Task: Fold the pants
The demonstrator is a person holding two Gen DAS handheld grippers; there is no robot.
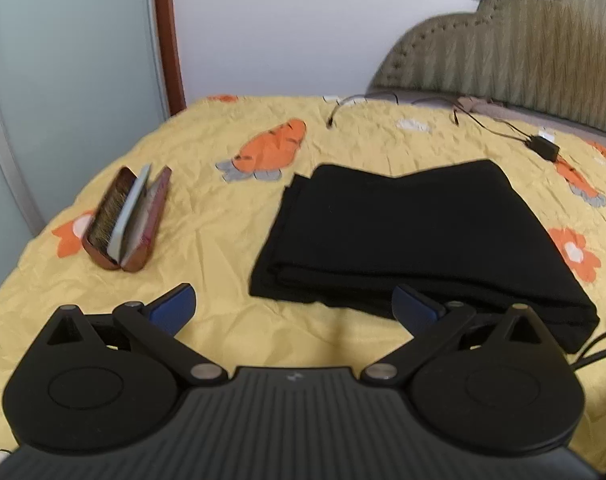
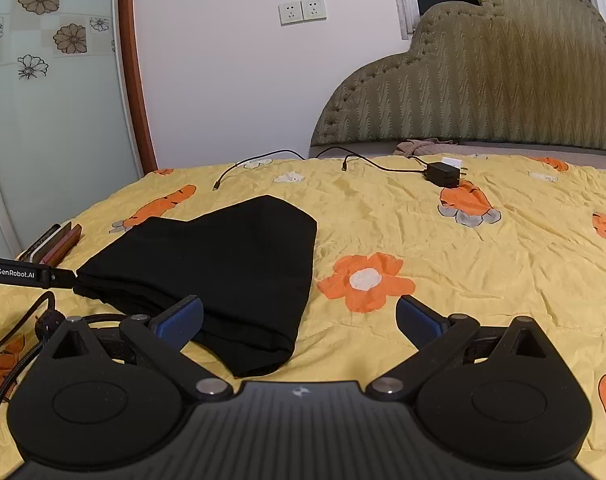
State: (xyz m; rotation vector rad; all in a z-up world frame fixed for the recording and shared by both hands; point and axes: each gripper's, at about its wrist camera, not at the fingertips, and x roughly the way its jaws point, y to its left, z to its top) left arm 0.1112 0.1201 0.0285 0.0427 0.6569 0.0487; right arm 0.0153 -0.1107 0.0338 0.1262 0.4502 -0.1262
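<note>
Pants point(image 1: 415, 236) lie folded mid-bed, stacked layers facing you. Left gripper point(image 1: 294, 307) and right gripper point(image 2: 299, 318) hover near edge, both wide, empty. Fold looks finished; square stray edges gently.

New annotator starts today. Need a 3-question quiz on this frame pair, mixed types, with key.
1. True or false: the left gripper is shut on the black pants.
2. Multiple choice: in the left wrist view, what lies to the left of the pants on the yellow bedspread?
A. the black charger
B. the open brown case
C. a pillow
3. Fill in: the black pants lie ______ in a compact stack.

Key
1. False. Both it and the right gripper are open and hold nothing.
2. B, the open brown case. The black charger sits nearer the headboard.
3. folded
</note>
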